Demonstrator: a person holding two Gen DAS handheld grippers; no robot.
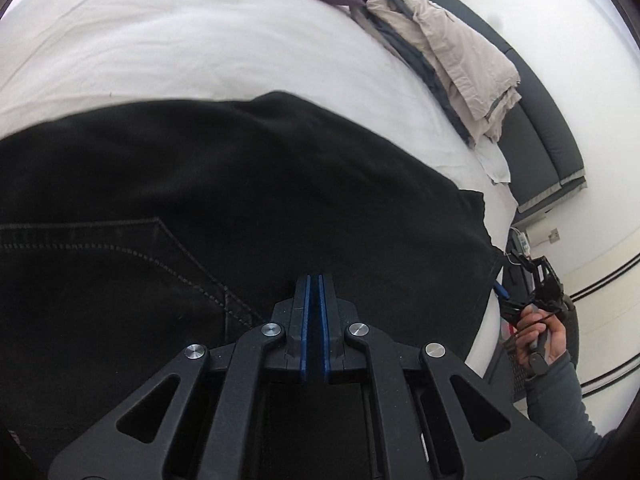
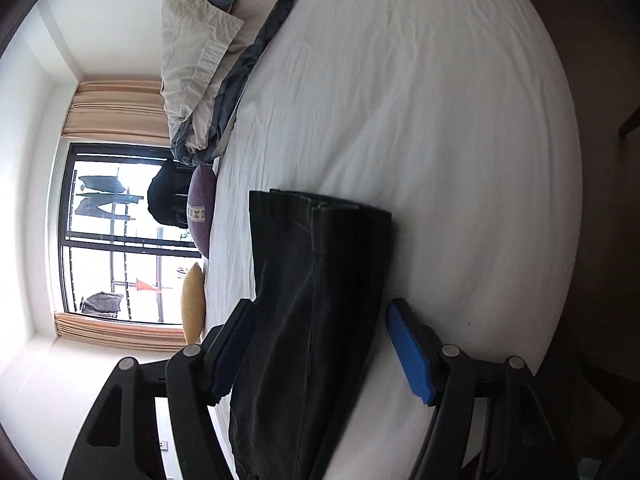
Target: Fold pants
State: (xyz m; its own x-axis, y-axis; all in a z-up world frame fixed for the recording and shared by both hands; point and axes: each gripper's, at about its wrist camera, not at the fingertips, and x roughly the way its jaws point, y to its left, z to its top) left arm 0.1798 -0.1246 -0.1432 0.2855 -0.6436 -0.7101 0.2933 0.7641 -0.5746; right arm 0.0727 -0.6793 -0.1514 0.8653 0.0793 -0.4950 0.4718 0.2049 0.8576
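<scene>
Black pants lying folded lengthwise on white bed, long axis running away from right hand-held gripper, jaws spread either side w/o touching. Left hand-held gripper pressed together over pants, pinching nothing.

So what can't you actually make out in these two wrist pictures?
- Left wrist view: whether the shut left gripper pinches any of the black pants; dark on dark.
- Same view: the right gripper is small at the edge, jaws unreadable.
- Right wrist view: the pants' near end is cut off by the bottom edge.
</scene>
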